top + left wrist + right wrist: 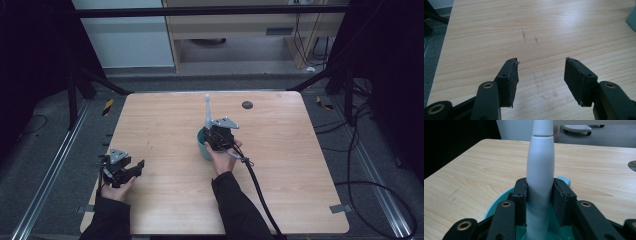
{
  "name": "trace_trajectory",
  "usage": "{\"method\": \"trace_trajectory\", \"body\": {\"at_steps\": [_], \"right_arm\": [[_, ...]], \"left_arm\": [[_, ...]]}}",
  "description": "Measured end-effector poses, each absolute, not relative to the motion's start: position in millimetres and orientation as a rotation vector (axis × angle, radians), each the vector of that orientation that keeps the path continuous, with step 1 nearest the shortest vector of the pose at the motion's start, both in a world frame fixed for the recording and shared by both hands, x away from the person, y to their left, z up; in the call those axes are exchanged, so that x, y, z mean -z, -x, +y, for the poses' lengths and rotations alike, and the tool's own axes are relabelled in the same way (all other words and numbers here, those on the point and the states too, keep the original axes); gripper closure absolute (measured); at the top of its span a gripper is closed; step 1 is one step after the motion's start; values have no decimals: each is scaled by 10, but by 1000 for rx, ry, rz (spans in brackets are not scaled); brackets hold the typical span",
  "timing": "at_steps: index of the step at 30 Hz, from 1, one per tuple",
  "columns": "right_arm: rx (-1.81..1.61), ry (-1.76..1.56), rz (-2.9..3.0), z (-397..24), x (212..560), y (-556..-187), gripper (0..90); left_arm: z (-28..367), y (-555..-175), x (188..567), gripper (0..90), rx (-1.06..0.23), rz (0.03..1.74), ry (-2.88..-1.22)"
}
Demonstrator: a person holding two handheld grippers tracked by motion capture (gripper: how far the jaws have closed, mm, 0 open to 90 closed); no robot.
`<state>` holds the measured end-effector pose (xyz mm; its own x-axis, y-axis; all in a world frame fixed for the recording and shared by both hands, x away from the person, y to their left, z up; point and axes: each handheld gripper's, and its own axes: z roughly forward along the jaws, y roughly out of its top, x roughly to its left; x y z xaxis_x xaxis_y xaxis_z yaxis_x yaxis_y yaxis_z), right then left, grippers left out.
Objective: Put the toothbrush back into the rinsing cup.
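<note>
A pale grey toothbrush-like handle (208, 112) stands upright in a teal cup (202, 145) near the middle of the wooden table (280, 150). My right gripper (212, 134) is shut on that handle (540, 162) just above the cup's rim (496, 203); both pads press its sides. My left gripper (136, 167) rests near the table's left edge, well apart from the cup. Its jaws are open over bare wood (541, 72), nothing between them. A corner of the cup (632, 17) shows at the top right of the left gripper view.
A small dark round insert (247, 104) sits in the tabletop behind and to the right of the cup. The right gripper's black cable (257, 185) trails back across the table toward the near edge. Metal frame rails run along both sides on the floor.
</note>
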<state>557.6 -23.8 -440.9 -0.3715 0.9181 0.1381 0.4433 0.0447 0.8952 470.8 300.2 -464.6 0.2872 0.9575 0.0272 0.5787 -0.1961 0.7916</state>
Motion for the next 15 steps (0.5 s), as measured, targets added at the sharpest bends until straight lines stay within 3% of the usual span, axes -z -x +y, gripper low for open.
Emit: {"method": "trace_trajectory", "body": {"at_steps": [7, 15], "right_arm": [[-1306, -1361, 1834, -282, 4372, -5545, 635], [-1349, -1309, 1833, -429, 4196, -5410, 364]], "left_arm": [[3001, -4709, 4649, 440, -706, 1377, -1880], [3000, -4704, 4646, 439, -708, 1378, -1879]]}}
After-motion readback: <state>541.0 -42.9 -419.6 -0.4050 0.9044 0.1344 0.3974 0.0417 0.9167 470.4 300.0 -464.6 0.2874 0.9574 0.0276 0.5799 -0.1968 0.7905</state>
